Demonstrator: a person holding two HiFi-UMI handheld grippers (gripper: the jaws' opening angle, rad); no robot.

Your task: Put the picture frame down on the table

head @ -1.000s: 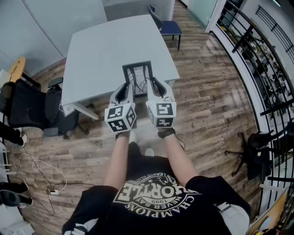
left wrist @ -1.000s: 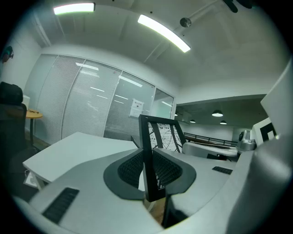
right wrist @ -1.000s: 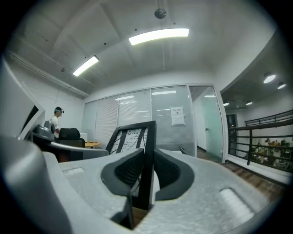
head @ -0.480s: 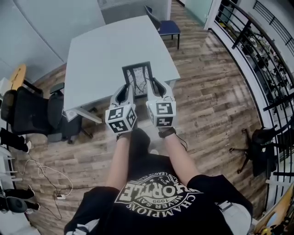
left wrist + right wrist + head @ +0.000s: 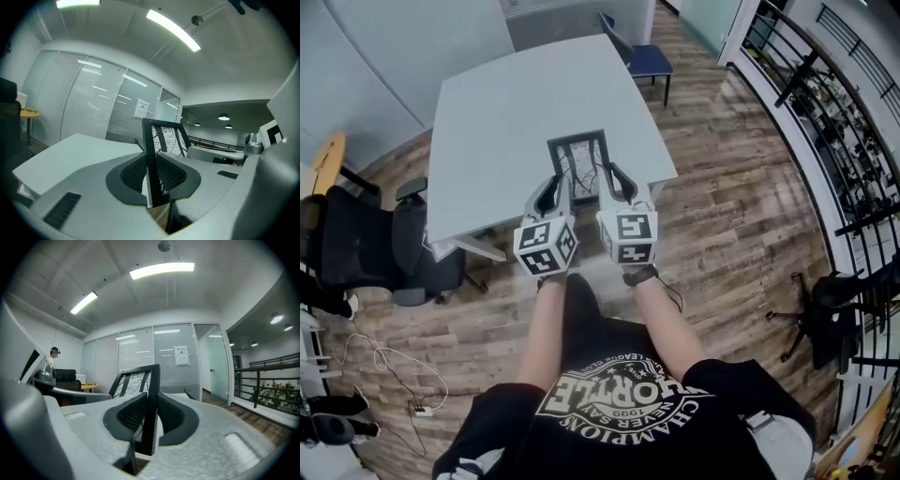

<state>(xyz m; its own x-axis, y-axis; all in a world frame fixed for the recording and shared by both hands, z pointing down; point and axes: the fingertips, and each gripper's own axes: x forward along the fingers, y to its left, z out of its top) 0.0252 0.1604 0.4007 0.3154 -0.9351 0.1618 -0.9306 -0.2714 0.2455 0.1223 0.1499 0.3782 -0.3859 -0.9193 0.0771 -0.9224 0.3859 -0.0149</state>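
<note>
The picture frame (image 5: 578,164) was held in the air between both grippers, over the near edge of the grey table (image 5: 487,103), with its near short end about level with that edge. Its long axis ran away from the person, in line with the jaws, and its far short end pointed toward the far side of the table. The face with the black-and-white print was turned up toward the head camera. The left gripper (image 5: 558,180) had its jaws closed tight on the frame's black left side bar, the dark pads pressed against both faces of it. The right gripper (image 5: 609,178) was clamped the same way on the right side bar. Whether the frame touched the tabletop could not be told. Wooden floor (image 5: 722,216) showed beneath the grippers.
</note>
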